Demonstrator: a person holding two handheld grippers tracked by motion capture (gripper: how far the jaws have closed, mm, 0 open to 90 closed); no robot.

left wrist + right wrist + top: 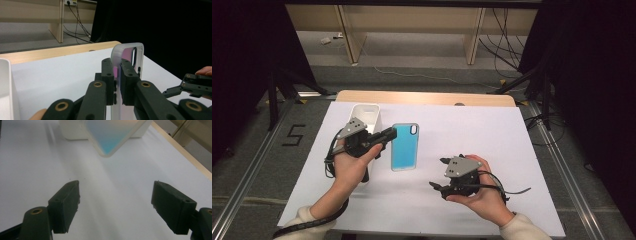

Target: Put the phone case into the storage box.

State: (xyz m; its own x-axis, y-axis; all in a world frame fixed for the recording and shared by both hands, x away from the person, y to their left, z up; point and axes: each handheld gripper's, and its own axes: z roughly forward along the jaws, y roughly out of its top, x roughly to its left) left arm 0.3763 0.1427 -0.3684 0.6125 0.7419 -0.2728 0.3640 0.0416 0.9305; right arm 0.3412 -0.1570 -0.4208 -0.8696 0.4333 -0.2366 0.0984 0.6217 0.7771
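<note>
A translucent phone case [404, 146] with a blue face and a camera cut-out is held near the middle of the white sheet. My left gripper [392, 133] is shut on its left long edge. In the left gripper view the two jaws [117, 72] press on the case [130, 53], which stands up on edge between them. My right gripper [438, 173] lies to the lower right of the case, apart from it, pointing left with its jaws wide. In the right gripper view the gripper [115, 205] is open over bare sheet, and a corner of the case [112, 135] hangs ahead.
A white rectangular box [364, 116] stands at the back left of the sheet, just behind my left hand; its wall [5, 87] is at the left edge of the left gripper view. The white sheet [492, 135] covers a wooden table [422, 97].
</note>
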